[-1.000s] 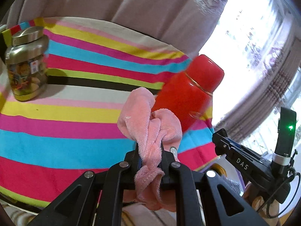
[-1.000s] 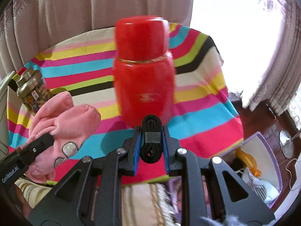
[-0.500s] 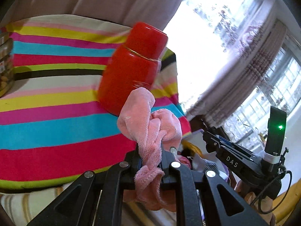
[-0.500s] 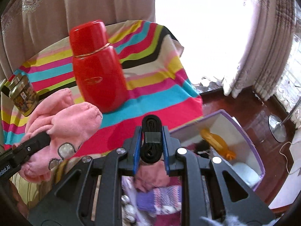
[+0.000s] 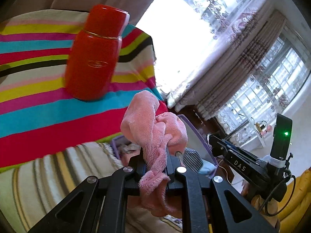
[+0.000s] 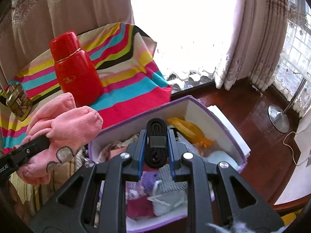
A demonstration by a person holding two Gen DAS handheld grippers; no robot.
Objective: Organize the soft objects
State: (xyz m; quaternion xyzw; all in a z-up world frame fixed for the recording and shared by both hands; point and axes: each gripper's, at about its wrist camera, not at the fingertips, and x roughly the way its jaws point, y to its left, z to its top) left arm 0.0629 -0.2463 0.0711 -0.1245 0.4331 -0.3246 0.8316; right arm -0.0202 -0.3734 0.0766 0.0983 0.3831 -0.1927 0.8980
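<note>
Both grippers had swung sideways since the earlier frames, away from the middle of the striped tabletop and toward a purple box beside it; a jar seen in the earlier left view had left that view.

Left wrist view: the left gripper (image 5: 154, 155) had its fingers clamped on a pink sock (image 5: 153, 128), which bunched above the fingers and hung in a tuft below them. The sock was held in the air near the tabletop's (image 5: 38, 104) corner, in front of the box (image 5: 196, 132), whose purple rim showed just behind it. A red flask (image 5: 93, 58) stood upright on the striped cloth, well apart from the sock. The right gripper (image 5: 210, 138) appeared at the right, black, with a green light on its body.

Right wrist view: the right gripper (image 6: 156, 141) had its fingers clamped on a black coiled cord (image 6: 156, 139), held above the open box (image 6: 229, 130). The box held mixed soft things, among them an orange cloth (image 6: 190, 130) and grey and purple knits. At the left, the left gripper's black finger (image 6: 33, 147) pressed the pink sock (image 6: 66, 128), just beside the box's near corner. The flask (image 6: 75, 73) and a jar (image 6: 17, 103) stood on the tabletop (image 6: 126, 89) behind.
</note>
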